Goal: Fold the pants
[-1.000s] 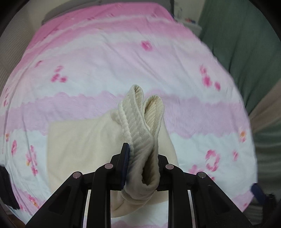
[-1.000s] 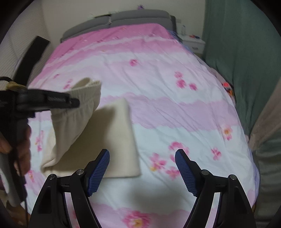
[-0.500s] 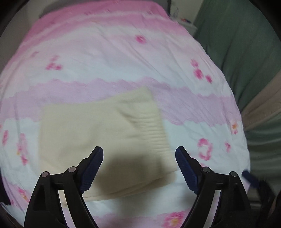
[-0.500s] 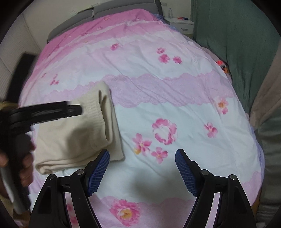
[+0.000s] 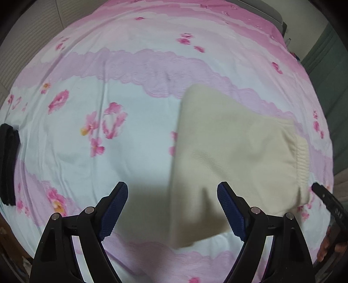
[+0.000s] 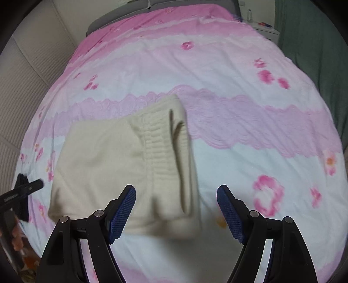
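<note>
The cream pants [image 5: 235,156] lie folded into a flat rectangle on the pink flowered bedspread [image 5: 108,91], ribbed waistband on top at the right side. In the right wrist view the pants [image 6: 121,165] lie left of centre, the waistband running down the middle. My left gripper [image 5: 173,209] is open and empty, hovering above the pants' near left edge. My right gripper [image 6: 176,214] is open and empty above the pants' near right corner. The left gripper also shows at the left edge of the right wrist view [image 6: 21,191].
A dark folded item [image 5: 8,165] lies at the bed's left edge. A green curtain [image 6: 315,39] hangs on the right, a nightstand [image 6: 265,30] stands at the far right, and a grey headboard [image 6: 134,15] is at the far end.
My left gripper let go of the waistband, which dropped flat onto the folded pants, and then swung left. My right gripper moved in closer over the pants.
</note>
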